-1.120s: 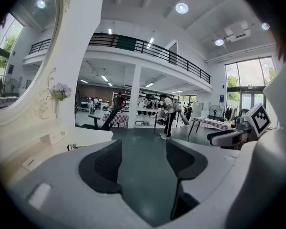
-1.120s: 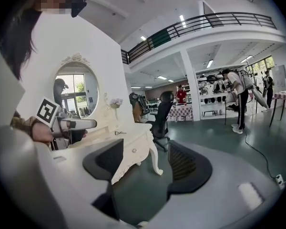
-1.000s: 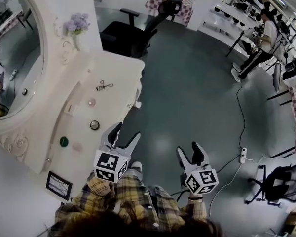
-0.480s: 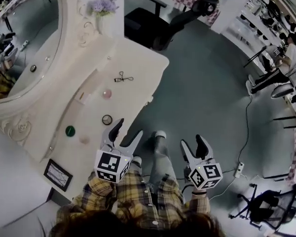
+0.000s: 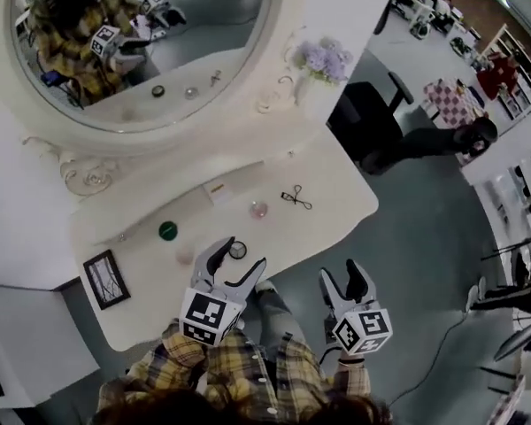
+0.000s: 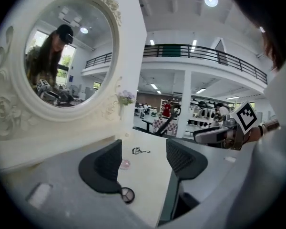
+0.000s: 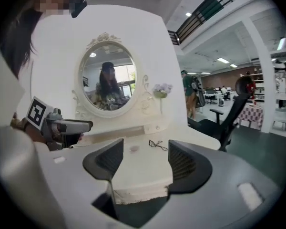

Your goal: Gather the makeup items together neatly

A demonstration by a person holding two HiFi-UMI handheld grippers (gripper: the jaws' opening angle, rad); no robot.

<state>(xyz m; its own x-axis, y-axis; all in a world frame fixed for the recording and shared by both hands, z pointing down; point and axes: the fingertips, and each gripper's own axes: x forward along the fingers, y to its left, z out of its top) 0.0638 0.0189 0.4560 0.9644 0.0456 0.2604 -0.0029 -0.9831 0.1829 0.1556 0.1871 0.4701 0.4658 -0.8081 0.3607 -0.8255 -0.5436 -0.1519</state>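
Note:
On the white vanity table (image 5: 336,180) lie a black eyelash curler (image 5: 296,197), a pink round pot (image 5: 259,209), a green round pot (image 5: 167,230), a pale pink disc (image 5: 184,257) and a black round compact (image 5: 238,251). My left gripper (image 5: 242,257) hovers open and empty over the table's front edge, right beside the compact (image 6: 127,194). The left gripper view also shows the curler (image 6: 141,150) and pink pot (image 6: 125,164) beyond the left gripper (image 6: 143,163). My right gripper (image 5: 339,274) hangs open and empty just off the table's front edge; its view faces the curler (image 7: 157,144).
An oval mirror (image 5: 142,42) backs the table, with purple flowers (image 5: 323,60) at its right. A small framed picture (image 5: 105,278) lies at the table's left end. A black office chair (image 5: 380,131) stands past the right end, on grey floor.
The head view has swung from the floor round to face the vanity and mirror. Both grippers have come up to the table's front edge, still open.

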